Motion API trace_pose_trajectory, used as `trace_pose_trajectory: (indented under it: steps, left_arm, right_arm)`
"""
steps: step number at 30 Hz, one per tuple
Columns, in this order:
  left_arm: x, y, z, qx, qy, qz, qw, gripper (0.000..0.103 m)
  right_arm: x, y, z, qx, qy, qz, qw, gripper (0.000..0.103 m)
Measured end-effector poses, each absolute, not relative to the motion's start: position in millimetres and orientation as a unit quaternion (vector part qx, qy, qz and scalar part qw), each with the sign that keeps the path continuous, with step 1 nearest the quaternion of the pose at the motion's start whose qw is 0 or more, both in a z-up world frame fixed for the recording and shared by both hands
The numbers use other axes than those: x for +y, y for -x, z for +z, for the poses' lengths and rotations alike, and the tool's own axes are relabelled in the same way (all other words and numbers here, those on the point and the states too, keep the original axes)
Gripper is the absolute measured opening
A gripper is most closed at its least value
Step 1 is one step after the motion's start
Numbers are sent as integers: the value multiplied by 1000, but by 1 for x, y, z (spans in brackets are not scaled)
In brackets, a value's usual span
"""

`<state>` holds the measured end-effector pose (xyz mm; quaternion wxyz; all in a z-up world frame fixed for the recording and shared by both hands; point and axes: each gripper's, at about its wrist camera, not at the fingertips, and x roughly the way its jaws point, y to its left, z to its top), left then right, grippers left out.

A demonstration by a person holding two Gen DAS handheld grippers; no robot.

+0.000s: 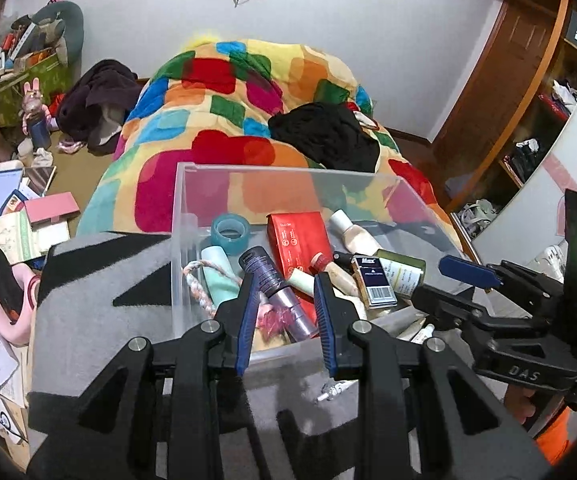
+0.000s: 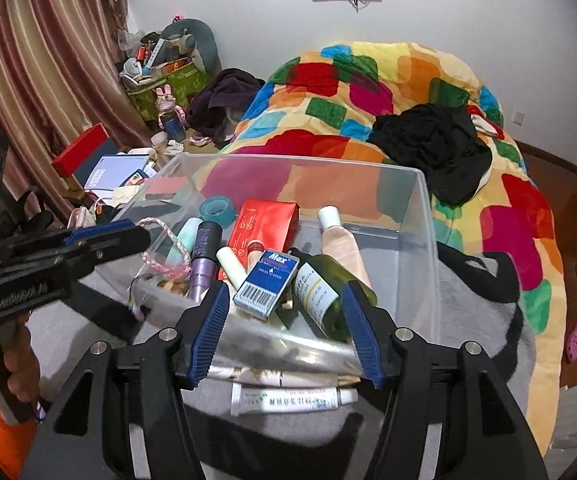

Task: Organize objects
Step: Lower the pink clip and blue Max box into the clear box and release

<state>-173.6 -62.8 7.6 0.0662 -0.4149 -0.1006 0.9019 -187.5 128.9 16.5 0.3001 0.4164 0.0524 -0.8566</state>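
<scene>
Clear plastic walls form the open storage box [image 1: 192, 216] that sits on a grey and black blanket [image 1: 100, 280] at the near end of the bed, with a multicoloured patchwork quilt [image 1: 224, 112] heaped beyond it. Inside the box we see a teal roll of tape [image 1: 230, 232] at the far left, a flat red packet [image 1: 300, 240] beside it, a purple tube with a dark cap [image 1: 284, 300] lying near the front, a pale beige bottle with a white cap [image 2: 338, 240] toward the right, a blue and white card box [image 2: 266, 284] and an olive green bottle with a white label [image 2: 320, 292]. A pink and white braided cord [image 2: 164, 248] drapes over the box's left wall.

Our left claw [image 1: 284, 312] hovers over the near left part of the box, jaws partly open; the purple tube lies under the gap, and the pads press on nothing. Our right claw [image 2: 284, 328] stands wider apart at the near wall, holding nothing, with the card box and green bottle showing beyond its gap. A white ointment tube [image 2: 292, 398] lies on the blanket just outside the near wall, below that claw.
</scene>
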Motion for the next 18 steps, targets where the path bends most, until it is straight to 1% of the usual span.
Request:
trace_pose_trajectory:
  steps: [4, 10, 14, 17, 18]
  left_arm:
    - [-59, 164, 18, -96, 402, 907, 73, 27]
    - [-39, 142, 23, -65, 392, 912, 97, 27]
    - [-21, 133, 7, -48, 415, 900, 125, 27]
    - [-8, 134, -15, -15, 441, 888, 128, 27]
    - [-5, 135, -22, -9, 449, 884, 128, 27]
  right_arm:
    - [142, 173, 22, 61, -402, -864, 298, 57]
    - [160, 153, 22, 64, -397, -869, 289, 57]
    - [168, 147, 7, 58, -417, -862, 284, 57]
    - [171, 151, -10, 40, -445, -850, 280, 60]
    - [171, 154, -17, 28, -460, -844, 277, 62]
